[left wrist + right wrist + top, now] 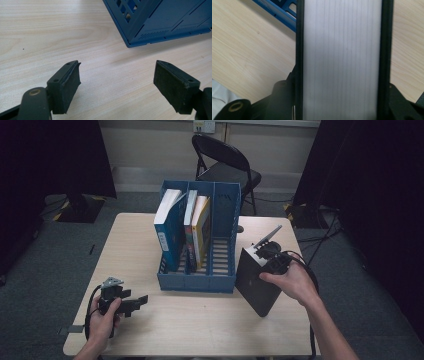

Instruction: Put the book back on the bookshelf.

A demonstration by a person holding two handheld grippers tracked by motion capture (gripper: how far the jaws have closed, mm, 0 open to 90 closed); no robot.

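A thick black book stands tilted on the table just right of the blue file organizer. My right gripper is shut on its top end. In the right gripper view the white page edge runs between the two black covers, with a finger pressed on each side. A blue book stands in the organizer's left slot, and a yellow book with another beside it in the middle slot. My left gripper rests at the table's front left, open, with bare wood between its pads.
The wooden table has free room in front of the organizer. The organizer's lower corner lies ahead of my left gripper. A black folding chair stands behind the table. Dark curtains hang at both sides.
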